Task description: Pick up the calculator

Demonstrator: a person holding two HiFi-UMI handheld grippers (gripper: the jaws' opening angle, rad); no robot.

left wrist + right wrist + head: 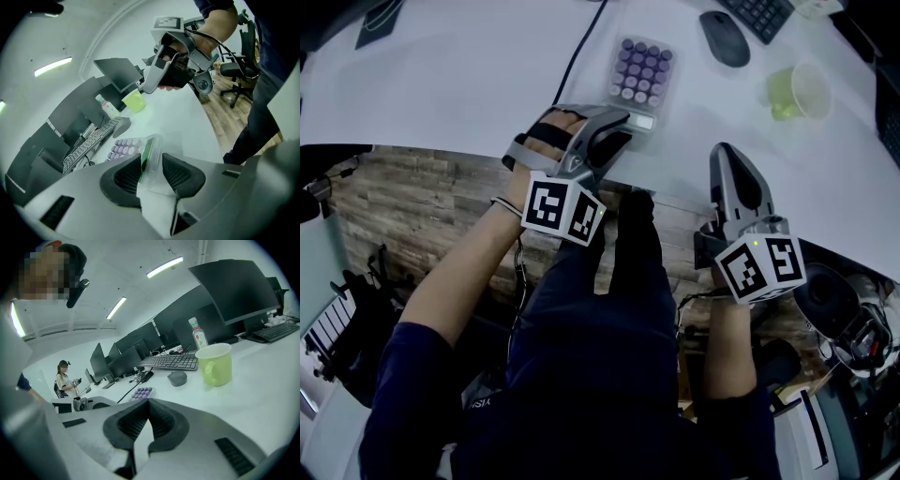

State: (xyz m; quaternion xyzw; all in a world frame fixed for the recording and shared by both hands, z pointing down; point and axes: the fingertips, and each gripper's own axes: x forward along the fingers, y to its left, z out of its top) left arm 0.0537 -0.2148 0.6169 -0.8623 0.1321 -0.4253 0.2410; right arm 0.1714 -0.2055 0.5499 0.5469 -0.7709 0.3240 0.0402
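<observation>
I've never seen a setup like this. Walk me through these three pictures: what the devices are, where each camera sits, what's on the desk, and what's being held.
There is no robot here. A person holds a two-jaw gripper in each hand, and the marker cubes are part of those grippers. The head view comes from a camera on the person's head, looking down. The two gripper views come from cameras riding on each gripper, looking along its jaws. On the white table lie a calculator with purple keys, a green mug, a mouse and a keyboard. The left gripper has its jaws on the calculator's display end and appears to grip it; the calculator is not visibly lifted. The right gripper is shut and empty.
</observation>
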